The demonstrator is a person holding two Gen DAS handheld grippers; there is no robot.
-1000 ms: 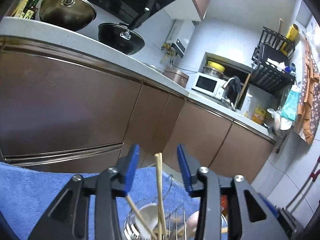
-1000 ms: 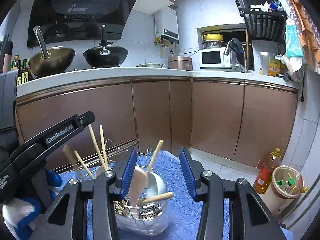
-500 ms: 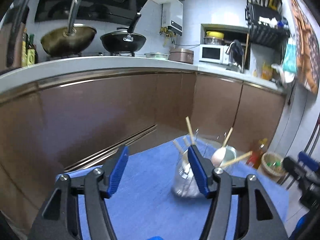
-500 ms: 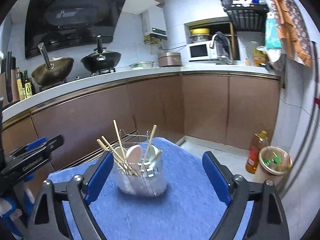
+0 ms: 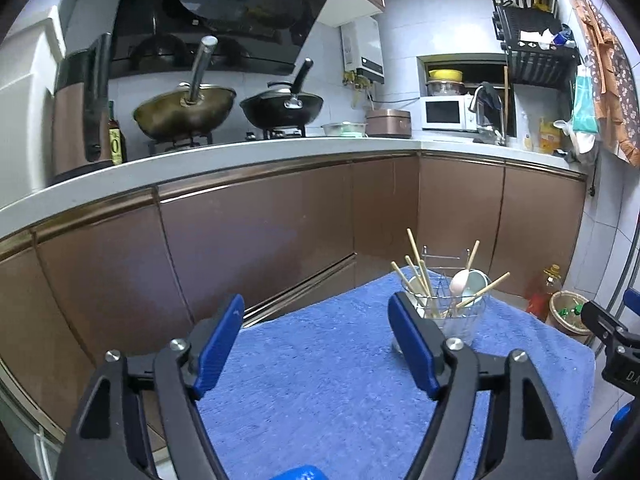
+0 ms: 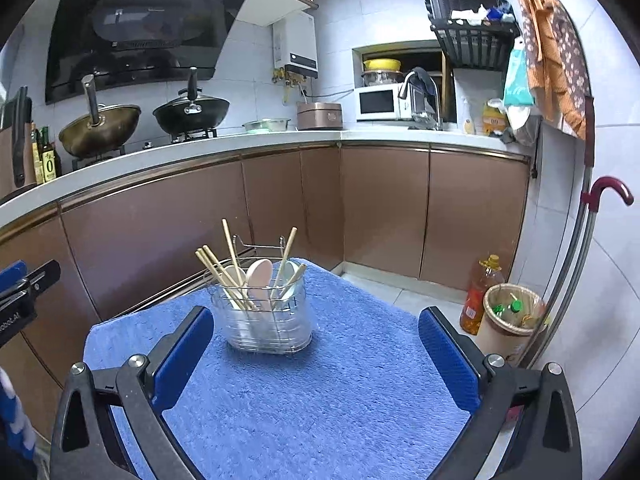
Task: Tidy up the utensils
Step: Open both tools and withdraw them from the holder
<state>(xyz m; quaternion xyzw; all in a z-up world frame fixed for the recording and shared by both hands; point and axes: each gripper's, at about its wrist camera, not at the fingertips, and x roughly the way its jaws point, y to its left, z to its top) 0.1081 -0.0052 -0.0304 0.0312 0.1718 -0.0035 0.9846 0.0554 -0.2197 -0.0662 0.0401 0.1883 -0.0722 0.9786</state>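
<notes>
Both hand-held grippers, left (image 5: pixel 316 346) and right (image 6: pixel 316 356), have just been opening and hold nothing; the caddy (image 6: pixel 262 314) stands ahead of them, chopsticks (image 6: pixel 224 272) inside.

Ahead of my tongs, a plain blue towel (image 6: pixel 328 364) lies under a clear caddy (image 6: pixel 264 316) of pale wooden chopsticks (image 6: pixel 224 276) and a pinkish spoon (image 6: pixel 258 274). My right gripper (image 6: pixel 316 356) has blue pads on black arms. Beyond stand brown cabinets (image 6: pixel 384 208).

Home kitchen, woks (image 5: pixel 185 114) on a gas stove, range hood (image 6: pixel 132 28), microwave (image 6: pixel 380 102), brown cabinets (image 5: pixel 256 240)
</notes>
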